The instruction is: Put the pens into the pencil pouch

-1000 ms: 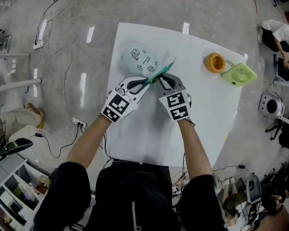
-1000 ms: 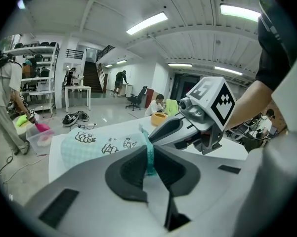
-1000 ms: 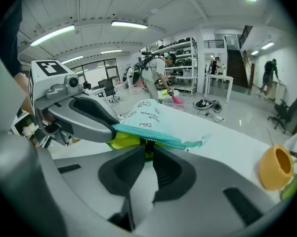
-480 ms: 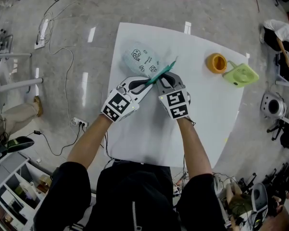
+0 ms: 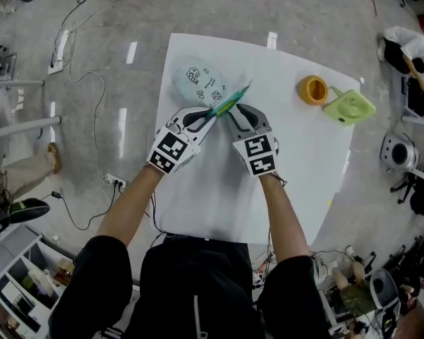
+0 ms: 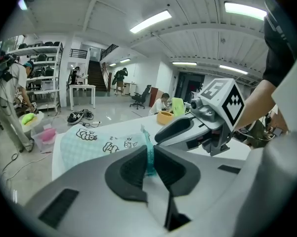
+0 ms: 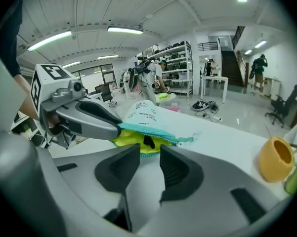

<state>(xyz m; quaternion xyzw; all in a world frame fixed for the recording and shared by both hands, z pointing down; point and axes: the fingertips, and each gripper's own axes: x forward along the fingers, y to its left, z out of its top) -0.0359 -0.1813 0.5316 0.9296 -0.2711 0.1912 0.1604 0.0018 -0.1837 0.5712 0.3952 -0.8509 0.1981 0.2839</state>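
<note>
The pale teal pencil pouch [image 5: 200, 83] with cartoon prints lies on the white table [image 5: 303, 161]. My left gripper [image 5: 210, 116] is shut on the pouch's teal zipper edge [image 6: 148, 149] and holds it up. In the right gripper view the pouch mouth [image 7: 138, 138] gapes, showing yellow lining and a small dark thing I cannot identify. My right gripper [image 7: 149, 158] sits just in front of that mouth; its jaws are opening and nothing is pressed between them. The right gripper [image 6: 197, 125] shows close by in the left gripper view. No loose pen is in view.
A yellow cup [image 5: 314, 90] and a light green fan [image 5: 349, 108] stand at the table's far right. The cup [image 7: 275, 158] also shows in the right gripper view. Cables and a power strip [image 5: 113, 182] lie on the floor to the left.
The right gripper's jaws have spread apart. Both grippers and the lifted pouch edge have shifted slightly up and left in the head view.
</note>
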